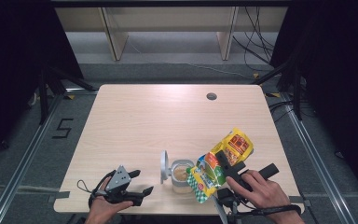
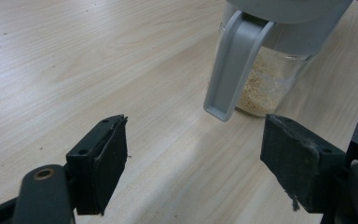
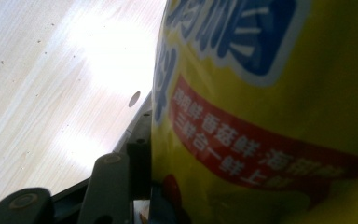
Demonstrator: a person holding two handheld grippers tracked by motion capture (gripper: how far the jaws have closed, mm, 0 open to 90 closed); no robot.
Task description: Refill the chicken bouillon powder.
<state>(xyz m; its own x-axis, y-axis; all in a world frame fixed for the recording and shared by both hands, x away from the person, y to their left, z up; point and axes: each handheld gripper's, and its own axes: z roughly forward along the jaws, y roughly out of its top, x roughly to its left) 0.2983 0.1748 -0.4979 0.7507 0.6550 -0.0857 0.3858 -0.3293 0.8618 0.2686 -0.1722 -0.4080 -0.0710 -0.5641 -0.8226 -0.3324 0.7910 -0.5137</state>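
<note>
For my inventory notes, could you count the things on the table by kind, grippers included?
Grippers: 2, the left gripper open and the right gripper shut on the yellow bag.
Bags: 1, the yellow bag.
Jars: 1, the clear jar with its grey lid flipped open.
Total: 4

Desk (image 1: 168, 116): far half and whole left side bare wood, open passage. Small round hole (image 1: 211, 96) far right, flush, no obstacle.

Near centre: jar (image 1: 182, 176) upright, its lid (image 1: 164, 166) flipped up on the left side, blocking low approach from the left. Left gripper (image 1: 137, 186) sits near left of jar, bare gap between.

Right of jar: bag (image 1: 219, 164) tilted over the jar mouth, right gripper (image 1: 230, 164) on it; approach from above and the right is closed off.
</note>
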